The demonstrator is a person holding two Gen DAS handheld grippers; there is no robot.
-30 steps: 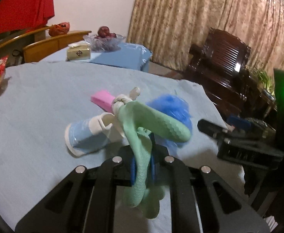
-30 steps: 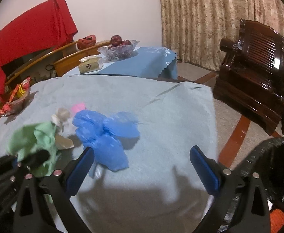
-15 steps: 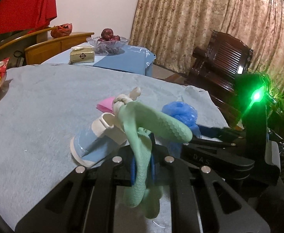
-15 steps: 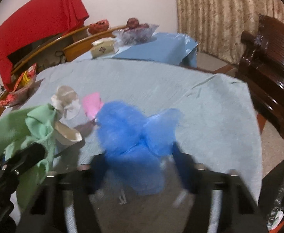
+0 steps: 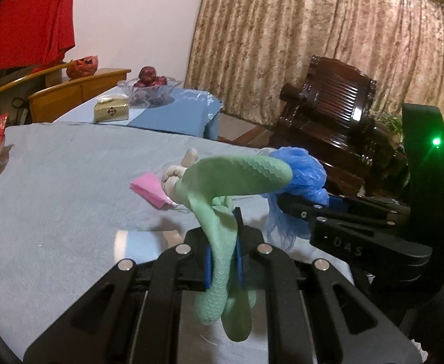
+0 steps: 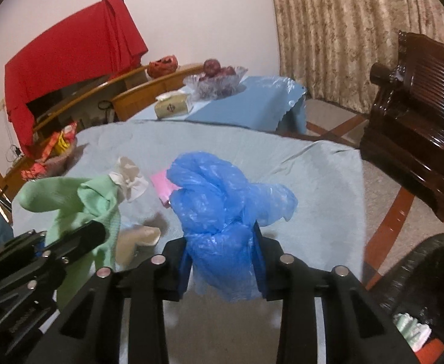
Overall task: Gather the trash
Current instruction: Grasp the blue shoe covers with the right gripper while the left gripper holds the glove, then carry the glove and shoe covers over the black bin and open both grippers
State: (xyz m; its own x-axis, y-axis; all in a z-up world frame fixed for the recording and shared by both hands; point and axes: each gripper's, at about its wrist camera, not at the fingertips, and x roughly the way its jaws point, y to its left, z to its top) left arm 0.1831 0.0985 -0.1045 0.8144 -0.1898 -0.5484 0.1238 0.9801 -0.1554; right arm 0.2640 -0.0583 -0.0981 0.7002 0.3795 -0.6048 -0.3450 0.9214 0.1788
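My left gripper (image 5: pixel 223 251) is shut on a green rubber glove (image 5: pixel 237 176) and holds it above the table; the glove also shows in the right wrist view (image 6: pixel 70 194). My right gripper (image 6: pixel 222 254) is shut on a crumpled blue plastic bag (image 6: pixel 215 191), lifted off the cloth; the bag also shows in the left wrist view (image 5: pixel 303 173). On the light blue tablecloth (image 6: pixel 313 176) lie a pink packet (image 5: pixel 149 188), a knotted beige wad (image 6: pixel 129 176) and a tipped paper cup (image 5: pixel 133 242). A black-lined trash bin (image 6: pixel 428 279) stands at the lower right.
A snack basket (image 6: pixel 55 151) sits at the table's far left edge. Behind is a second table with a tissue box (image 6: pixel 173 106) and a fruit bowl (image 6: pixel 215 79). A dark wooden armchair (image 6: pixel 416 115) stands to the right, by the curtains.
My right gripper moved in from open and closed on the blue bag, lifting it. My left gripper rose with the green glove, away from the paper cup.
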